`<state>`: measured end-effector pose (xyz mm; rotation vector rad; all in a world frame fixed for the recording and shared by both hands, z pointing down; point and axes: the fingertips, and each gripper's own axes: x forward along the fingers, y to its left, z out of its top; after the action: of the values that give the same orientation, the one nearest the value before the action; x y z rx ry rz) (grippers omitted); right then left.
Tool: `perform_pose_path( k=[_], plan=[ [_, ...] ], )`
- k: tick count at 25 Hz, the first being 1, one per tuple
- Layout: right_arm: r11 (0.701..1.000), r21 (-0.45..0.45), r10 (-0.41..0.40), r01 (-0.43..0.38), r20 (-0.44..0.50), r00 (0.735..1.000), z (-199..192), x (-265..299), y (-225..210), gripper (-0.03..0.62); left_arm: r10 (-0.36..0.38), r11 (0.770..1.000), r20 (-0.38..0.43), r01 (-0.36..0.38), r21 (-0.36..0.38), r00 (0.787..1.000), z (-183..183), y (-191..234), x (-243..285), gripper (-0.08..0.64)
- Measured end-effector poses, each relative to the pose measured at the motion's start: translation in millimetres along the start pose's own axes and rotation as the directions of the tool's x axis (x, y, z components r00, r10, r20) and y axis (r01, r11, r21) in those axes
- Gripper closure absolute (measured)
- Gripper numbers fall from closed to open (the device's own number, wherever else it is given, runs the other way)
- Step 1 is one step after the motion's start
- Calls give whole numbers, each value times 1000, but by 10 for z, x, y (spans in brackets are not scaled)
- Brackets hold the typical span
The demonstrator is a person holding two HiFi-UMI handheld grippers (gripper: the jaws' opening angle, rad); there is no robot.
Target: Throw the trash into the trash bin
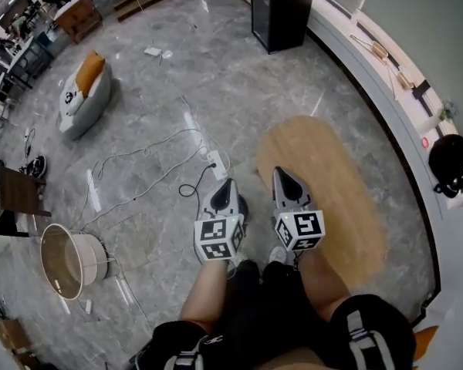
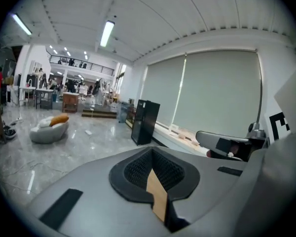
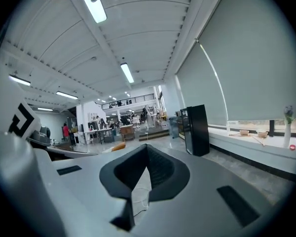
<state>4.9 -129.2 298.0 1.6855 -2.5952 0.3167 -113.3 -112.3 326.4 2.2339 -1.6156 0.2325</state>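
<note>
looking down in the head view, 2 grippers sit side by side: the left gripper just left of the oval table, the right gripper over the table's left edge. the bin stands well left of the table, past loose cables. a black cabinet stands beyond the table.

left gripper view: jaws pressed together. a tan sliver shows in the slit behind the tips, and i cannot tell what it is.

right gripper view: jaws pressed together on nothing, with floor showing through the slit.
</note>
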Motion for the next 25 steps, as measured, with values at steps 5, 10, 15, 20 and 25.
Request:
perform_pose_path(
  k=[5,10,15,20,25],
  plan=[
    [999,-6,44,-43,93,995,866,-156,122,581,17,992,125,-32,120,992,814,-153,-457,548],
    [992,-92,108,-92,197,974,1574,-355,412,581,26,983,227,-67,173,973,1299,-244,-909,549],
    [981,-125,175,-148,247,953,1835,-460,670,581,43,980,306,-99,171,951,1539,-265,-1174,548],
    [975,-131,206,-178,246,947,1786,-440,733,581,50,982,316,-105,159,948,1548,-278,-1211,548],
    [974,-130,209,-184,222,952,1718,-347,779,581,70,986,302,-112,126,951,1561,-159,-1183,549]
  ],
)
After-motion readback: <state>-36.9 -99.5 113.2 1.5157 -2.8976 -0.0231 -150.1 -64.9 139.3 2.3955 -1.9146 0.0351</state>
